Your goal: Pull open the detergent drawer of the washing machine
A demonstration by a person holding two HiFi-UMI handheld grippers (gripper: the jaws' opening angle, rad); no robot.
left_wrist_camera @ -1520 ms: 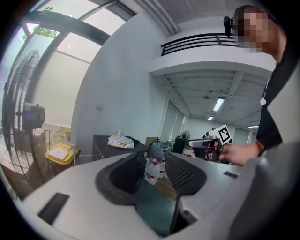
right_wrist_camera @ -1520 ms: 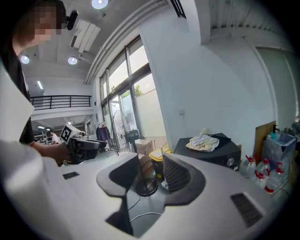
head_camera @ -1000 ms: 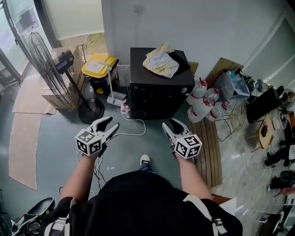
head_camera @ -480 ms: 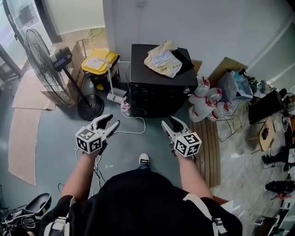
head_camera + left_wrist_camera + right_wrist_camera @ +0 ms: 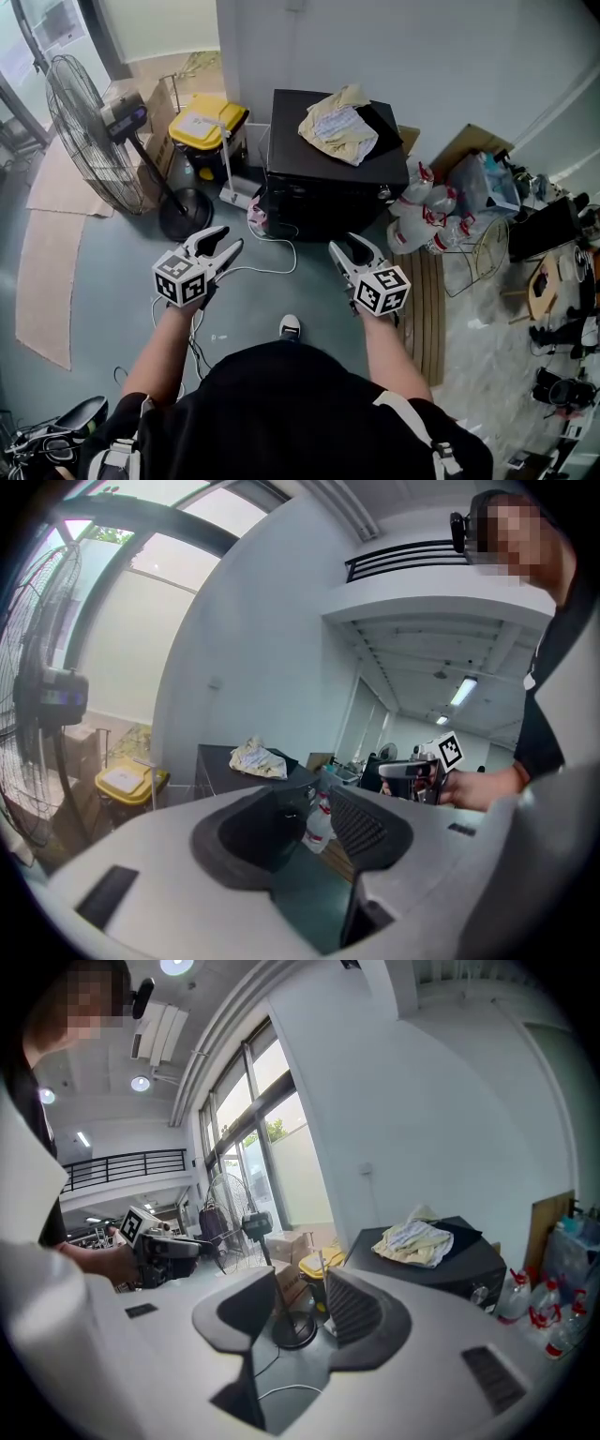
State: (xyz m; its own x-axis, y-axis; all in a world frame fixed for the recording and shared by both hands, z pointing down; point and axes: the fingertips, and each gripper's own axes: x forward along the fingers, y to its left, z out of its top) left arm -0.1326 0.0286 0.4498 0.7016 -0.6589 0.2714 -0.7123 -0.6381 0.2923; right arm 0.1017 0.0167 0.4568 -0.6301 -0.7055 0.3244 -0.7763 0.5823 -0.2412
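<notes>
The washing machine [image 5: 333, 187] is a low black box against the white wall, with crumpled cloths [image 5: 337, 122] on its lid. I cannot pick out its detergent drawer; a small knob [image 5: 380, 192] shows on the front's right. My left gripper [image 5: 225, 242] hangs open in the air, short of the machine's left front corner, nothing between its jaws. My right gripper [image 5: 347, 246] is open and empty too, short of the right front. The machine [image 5: 220, 766] shows far beyond the left gripper [image 5: 314, 822], and the machine [image 5: 441, 1260] lies right of the right gripper [image 5: 300, 1307].
A standing fan [image 5: 94, 131] and a yellow-lidded bin [image 5: 204, 127] are left of the machine. Several water bottles [image 5: 422, 211] and clutter stand on its right, by wooden slats [image 5: 427, 300]. A white cable [image 5: 272, 267] trails over the floor between the grippers.
The head view has drifted a little, so the machine sits slightly further right and lower. Both grippers stay open at nearly the same height and spacing.
</notes>
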